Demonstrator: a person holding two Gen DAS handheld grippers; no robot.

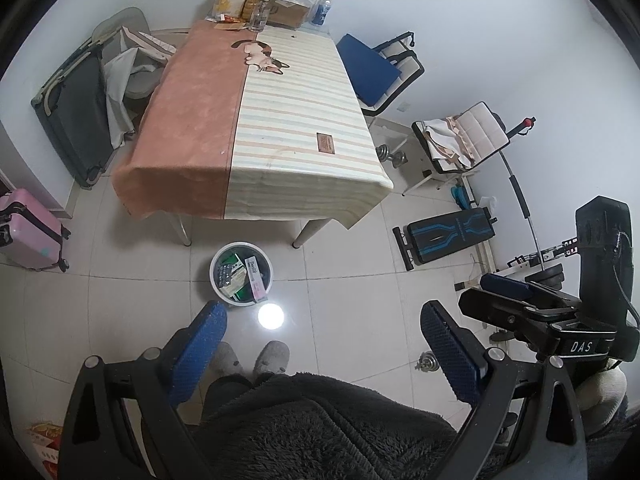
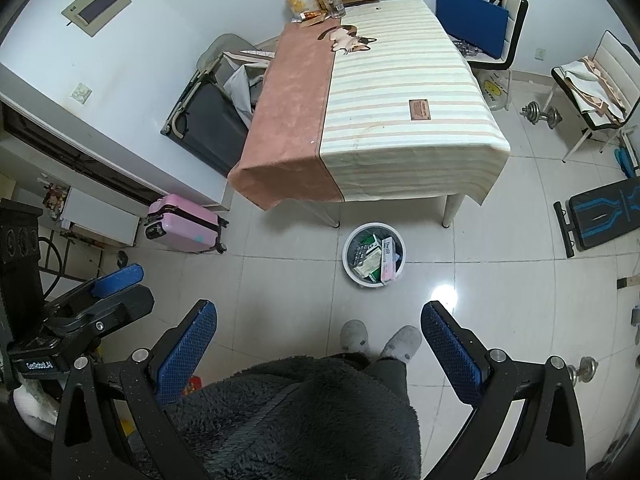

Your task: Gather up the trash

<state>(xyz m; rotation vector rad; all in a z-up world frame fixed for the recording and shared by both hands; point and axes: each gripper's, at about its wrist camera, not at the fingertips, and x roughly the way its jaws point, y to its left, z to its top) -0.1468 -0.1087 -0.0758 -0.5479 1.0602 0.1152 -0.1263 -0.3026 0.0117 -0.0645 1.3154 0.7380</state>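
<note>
From the left wrist, the left gripper (image 1: 324,356) hangs with its knobbly blue pads spread wide, nothing between them. On the glossy tiled floor, the round white trash bin (image 1: 241,273) stands just before the table (image 1: 256,120), holding flat cartons and packets. A pink-and-striped cloth drapes the table.

From the right wrist, the right gripper (image 2: 318,354) is likewise parted and empty. The trash bin (image 2: 375,255) sits between table legs and the fuzzy grey slippers (image 2: 380,340). A hard pink suitcase (image 2: 186,224) lies left.
</note>
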